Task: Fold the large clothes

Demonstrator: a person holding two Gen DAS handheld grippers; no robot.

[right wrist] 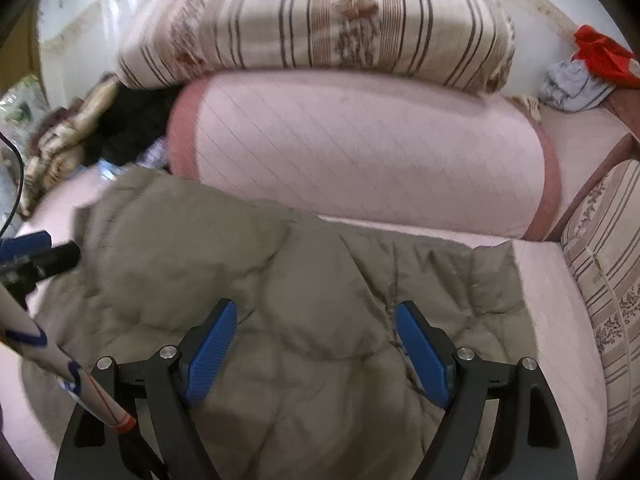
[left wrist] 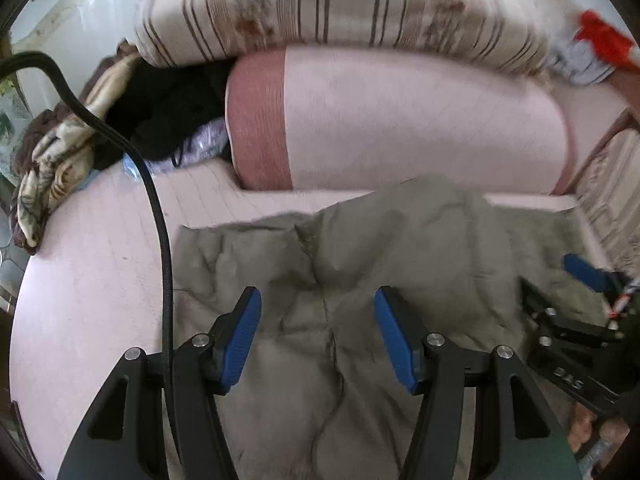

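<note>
While a pale pink bed (left wrist: 100, 280) fills both views, a pink bolster (right wrist: 360, 152) is seen lying across its far side, with a striped cushion (right wrist: 320, 16) stacked on top. A second striped cushion (right wrist: 608, 264) is seen at the right edge. An olive quilted jacket (right wrist: 304, 288) is spread crumpled on the bed in front of the bolster, its surface puckered with creases and one rounded part raised toward the left. A heap of patterned cloth (left wrist: 52, 160) is bunched at the far left, and a red cloth (right wrist: 600, 52) is piled on grey fabric at the far right. A black cable (left wrist: 160, 220) is draped across the left view. The left gripper (left wrist: 318, 336) is held over the jacket with its blue fingers (left wrist: 240, 344) spread wide, nothing between them. The right gripper (right wrist: 316, 352) is likewise held over the jacket, fingers (right wrist: 424, 356) spread apart and empty.
</note>
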